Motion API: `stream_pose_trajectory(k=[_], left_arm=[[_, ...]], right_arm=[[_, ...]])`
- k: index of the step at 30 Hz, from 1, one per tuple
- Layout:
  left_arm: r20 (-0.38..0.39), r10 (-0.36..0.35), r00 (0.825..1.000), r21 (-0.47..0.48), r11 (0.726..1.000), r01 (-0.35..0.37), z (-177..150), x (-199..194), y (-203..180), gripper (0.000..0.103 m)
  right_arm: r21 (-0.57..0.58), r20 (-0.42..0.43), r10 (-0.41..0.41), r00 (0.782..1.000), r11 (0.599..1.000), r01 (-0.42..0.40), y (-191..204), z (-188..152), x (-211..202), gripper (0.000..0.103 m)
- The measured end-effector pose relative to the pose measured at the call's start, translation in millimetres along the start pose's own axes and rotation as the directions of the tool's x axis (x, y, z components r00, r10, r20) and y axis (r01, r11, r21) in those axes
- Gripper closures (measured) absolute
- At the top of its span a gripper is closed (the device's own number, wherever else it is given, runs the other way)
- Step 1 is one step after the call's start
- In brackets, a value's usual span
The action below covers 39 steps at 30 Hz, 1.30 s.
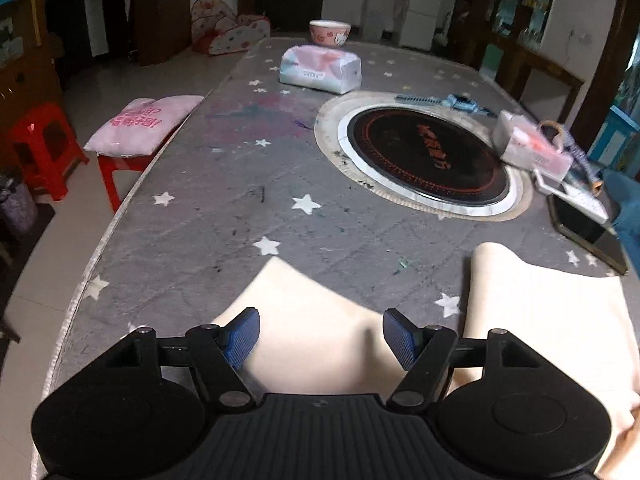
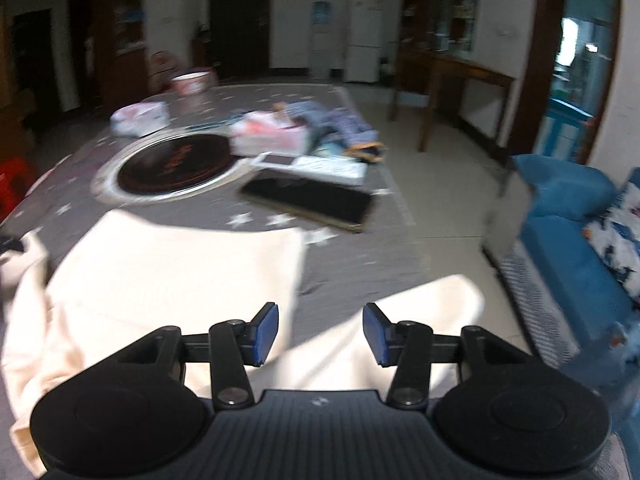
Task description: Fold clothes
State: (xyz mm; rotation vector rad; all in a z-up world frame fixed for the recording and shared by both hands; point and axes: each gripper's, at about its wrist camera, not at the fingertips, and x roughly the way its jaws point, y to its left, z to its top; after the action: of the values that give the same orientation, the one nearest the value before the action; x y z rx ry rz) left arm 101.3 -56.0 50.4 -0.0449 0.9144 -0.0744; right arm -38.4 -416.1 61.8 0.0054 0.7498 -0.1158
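Blue pads (image 1: pixel 242 336) of the left gripper (image 1: pixel 320 338) spread wide, nothing between them, poised above a cream flap of the garment (image 1: pixel 312 320) on the near part of the table (image 1: pixel 200 220). Same stance on the right gripper (image 2: pixel 318 334): pads (image 2: pixel 266 334) well apart, empty, above the gap between two cream sections.

Cream garment spread over the near end of the star-printed grey table cover, one broad panel (image 2: pixel 176 264) lying flat toward the middle, a narrower piece (image 2: pixel 420 300) reaching to the right edge, possibly a sleeve; too blurred to say for certain. Right-wrist view smeared, fine detail of the cloth edges lost.

Beyond the cloth: round black hotplate (image 1: pixel 428 160) set into the table, dark tablet (image 2: pixel 308 200) just past the garment's far edge, tissue packs (image 1: pixel 320 69) and a pink bowl (image 1: pixel 330 33) further back. Red stool with pink cushion (image 1: pixel 140 128) off the table's left side.

Likely next: closing on an edge to start a fold. Risks as judged from here: pinching only the top layer, leaving the fold crooked; grabbing the table cover along with the fabric and dragging it; sweeping the lifted cloth into the tablet lying close by; letting the right-hand piece slide off the table edge for lack of support.
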Motion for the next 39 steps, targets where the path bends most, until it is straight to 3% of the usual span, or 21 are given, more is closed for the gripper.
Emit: stream_pose_trajectory(k=[9, 12, 15, 16, 17, 25, 30, 33, 36, 38, 39], left_arm=[[-0.06, 0.121, 0.991, 0.007, 0.993, -0.121, 13, 26, -33, 0.032], [-0.089, 0.127, 0.988, 0.0, 0.992, -0.128, 10, 36, -33, 0.042], [-0.049, 0.134, 0.99, 0.011, 0.991, -0.134, 3, 30, -32, 0.067], [-0.042, 0.126, 0.991, 0.006, 0.992, -0.126, 2, 27, -30, 0.086], [-0.035, 0.118, 0.992, 0.002, 0.993, -0.118, 0, 24, -27, 0.091], [0.08, 0.061, 0.995, -0.076, 0.996, -0.055, -17, -25, 16, 0.097], [0.206, 0.076, 0.976, -0.118, 0.992, -0.052, -37, -74, 55, 0.098], [0.258, 0.087, 0.962, -0.141, 0.989, -0.051, -51, -99, 80, 0.103], [0.3, 0.161, 0.94, -0.146, 0.982, -0.122, -67, -117, 101, 0.103], [0.284, 0.185, 0.941, -0.149, 0.978, -0.147, -75, -120, 114, 0.103], [0.271, 0.19, 0.944, -0.147, 0.977, -0.154, -78, -119, 119, 0.103]], right_arm=[[-0.1, -0.02, 0.106, 0.994, 0.989, -0.108, 41, -5, 6, 0.051], [-0.122, -0.027, 0.125, 0.992, 0.984, -0.128, 48, -8, 4, 0.048], [-0.142, -0.032, 0.143, 0.989, 0.979, -0.146, 54, -11, 1, 0.046], [-0.148, -0.034, 0.149, 0.988, 0.977, -0.152, 56, -12, 0, 0.046], [-0.153, -0.036, 0.154, 0.987, 0.976, -0.158, 57, -13, -1, 0.045], [-0.245, -0.086, 0.242, 0.966, 0.935, -0.256, 84, -30, -25, 0.042], [-0.297, -0.107, 0.322, 0.941, 0.892, -0.339, 103, -42, -45, 0.042], [-0.362, -0.119, 0.33, 0.936, 0.864, -0.351, 117, -53, -52, 0.042], [-0.41, -0.147, 0.335, 0.931, 0.836, -0.366, 131, -69, -54, 0.052], [-0.411, -0.181, 0.339, 0.923, 0.827, -0.384, 134, -77, -52, 0.082], [-0.412, -0.197, 0.341, 0.919, 0.822, -0.393, 136, -81, -51, 0.086]])
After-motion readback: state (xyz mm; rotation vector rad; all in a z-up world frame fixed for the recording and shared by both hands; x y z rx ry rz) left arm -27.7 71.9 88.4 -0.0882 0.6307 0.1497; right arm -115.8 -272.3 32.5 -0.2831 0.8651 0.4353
